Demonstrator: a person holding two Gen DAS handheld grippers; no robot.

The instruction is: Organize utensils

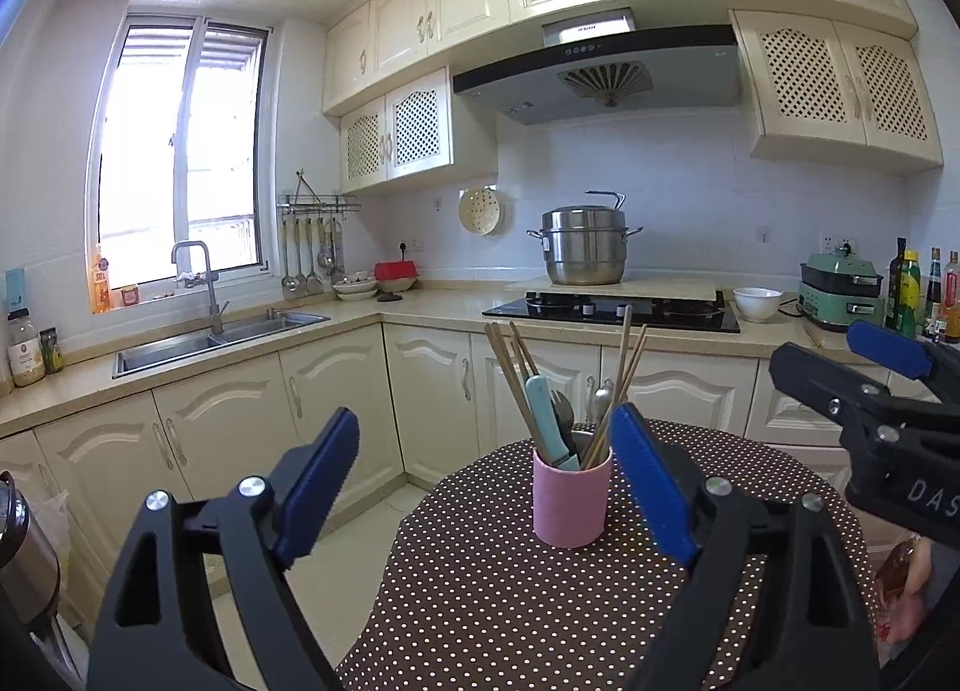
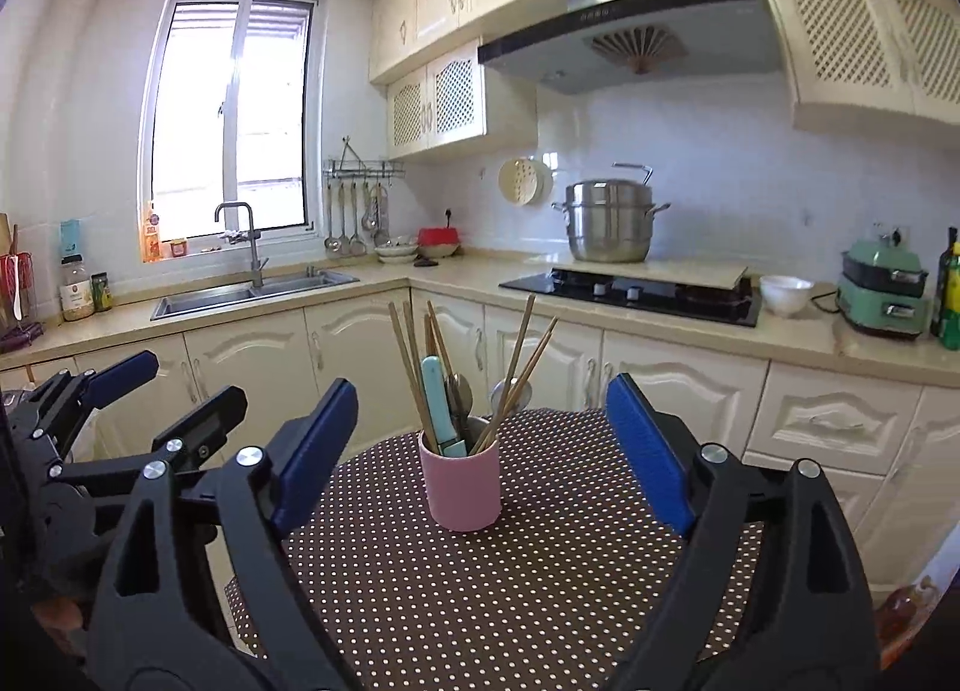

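A pink cup (image 1: 572,502) stands upright on the polka-dot table (image 1: 510,601). It holds several wooden chopsticks (image 1: 510,373), a light-blue handled utensil (image 1: 543,418) and metal spoons or forks (image 1: 602,398). The cup shows in the right wrist view (image 2: 461,487) too, with the chopsticks (image 2: 414,367) and blue handle (image 2: 437,406). My left gripper (image 1: 486,421) is open and empty, held short of the cup. My right gripper (image 2: 480,391) is open and empty, also short of the cup. The right gripper shows at the right edge of the left view (image 1: 840,367); the left gripper shows at the left of the right view (image 2: 162,391).
The round table has a brown dotted cloth (image 2: 480,601). Behind it run cream cabinets (image 1: 336,385), a counter with a sink (image 1: 216,337), a black hob (image 1: 612,310) with a steel pot (image 1: 585,247), a white bowl (image 1: 757,302), a green appliance (image 1: 840,295) and bottles (image 1: 912,289).
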